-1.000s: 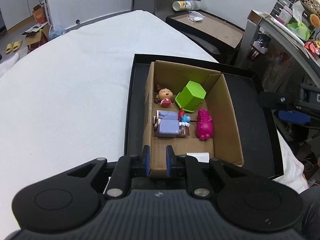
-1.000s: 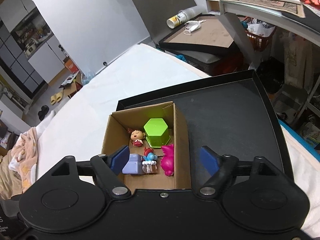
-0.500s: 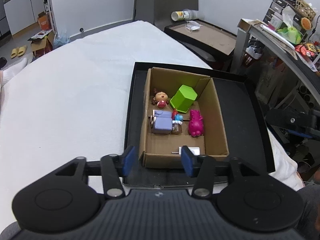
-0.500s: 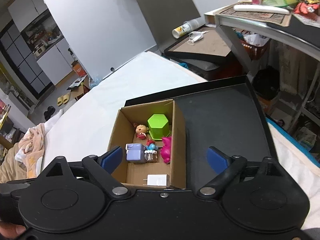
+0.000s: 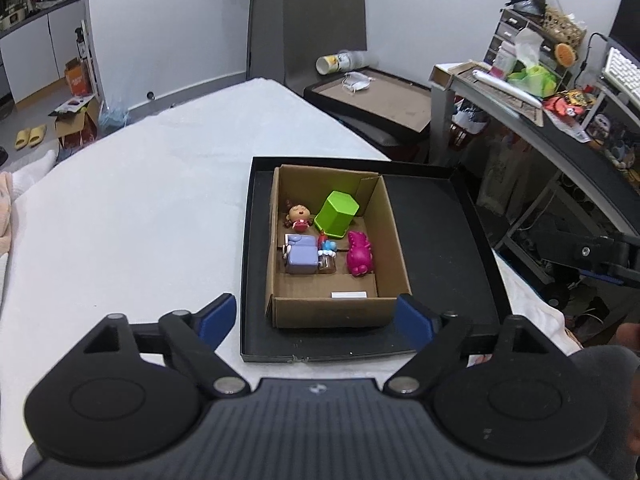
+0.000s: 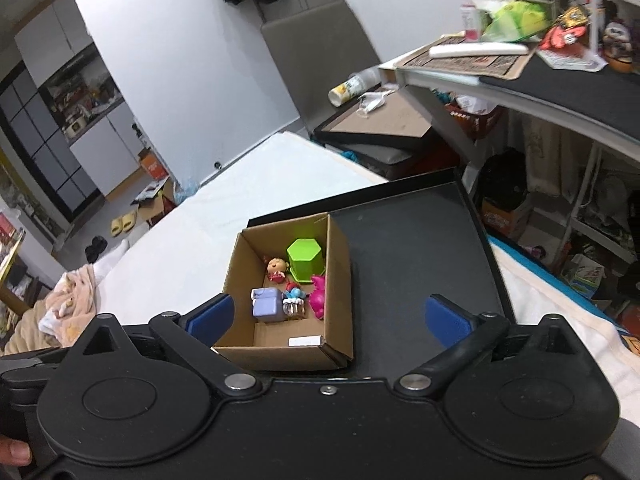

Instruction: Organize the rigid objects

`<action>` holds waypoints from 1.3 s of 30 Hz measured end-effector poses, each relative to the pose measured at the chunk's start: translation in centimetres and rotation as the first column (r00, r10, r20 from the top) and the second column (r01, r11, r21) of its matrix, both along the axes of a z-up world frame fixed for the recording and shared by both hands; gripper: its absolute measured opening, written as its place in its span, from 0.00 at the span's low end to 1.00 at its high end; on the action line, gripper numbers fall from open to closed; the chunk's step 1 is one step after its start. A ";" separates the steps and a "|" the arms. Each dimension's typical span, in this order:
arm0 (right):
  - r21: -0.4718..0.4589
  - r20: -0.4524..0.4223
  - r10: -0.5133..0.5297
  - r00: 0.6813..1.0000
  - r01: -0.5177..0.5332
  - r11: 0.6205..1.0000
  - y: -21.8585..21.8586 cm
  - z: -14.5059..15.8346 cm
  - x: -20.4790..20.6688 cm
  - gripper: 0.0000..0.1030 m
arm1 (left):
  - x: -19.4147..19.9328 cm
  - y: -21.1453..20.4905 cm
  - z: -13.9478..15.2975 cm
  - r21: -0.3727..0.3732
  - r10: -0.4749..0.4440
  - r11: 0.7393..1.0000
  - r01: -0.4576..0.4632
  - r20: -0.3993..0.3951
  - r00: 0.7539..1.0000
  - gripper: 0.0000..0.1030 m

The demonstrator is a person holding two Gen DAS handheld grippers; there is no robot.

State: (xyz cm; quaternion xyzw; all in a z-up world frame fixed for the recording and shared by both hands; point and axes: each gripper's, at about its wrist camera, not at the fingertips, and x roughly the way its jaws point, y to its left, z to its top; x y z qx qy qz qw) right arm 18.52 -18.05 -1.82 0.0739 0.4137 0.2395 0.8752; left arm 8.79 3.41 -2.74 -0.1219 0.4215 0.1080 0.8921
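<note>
Looking down into the cardboard box (image 5: pixel 336 312), I count everything tucked in: the green hexagonal cup (image 5: pixel 337 214) tipped at the far end, the little doll figurine (image 5: pixel 298 216) beside it, the lavender block toy (image 5: pixel 302 256), the small blue-and-red figure (image 5: pixel 328 250) pressed against it, and the magenta animal toy (image 5: pixel 360 254) along the right wall. The box sits inside the black tray (image 5: pixel 436 240) on the white table (image 5: pixel 140 208). My left gripper (image 5: pixel 318 314) hangs spread wide and holding nothing, just short of the box's near wall; my right gripper (image 6: pixel 326 314) is splayed and empty too, above the same corner. The sorting looks done to me. The risk now is clumsiness: a fingertip catching the near wall would drag the light box across the tray, and that leaning cup could roll onto the doll.
</note>
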 end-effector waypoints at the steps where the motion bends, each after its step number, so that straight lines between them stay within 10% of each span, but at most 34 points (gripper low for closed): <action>1: 0.001 0.005 -0.005 1.000 0.005 1.000 -0.3 0.2 -0.4 1.00 | -0.4 -0.1 0.2 0.000 0.001 1.000 -0.001 0.007 1.000 0.85; 39: -0.005 0.129 -0.021 0.991 0.022 1.000 -6.1 5.8 -11.7 1.00 | -12.1 -6.2 7.2 0.122 -0.017 0.993 -0.003 0.169 0.985 0.96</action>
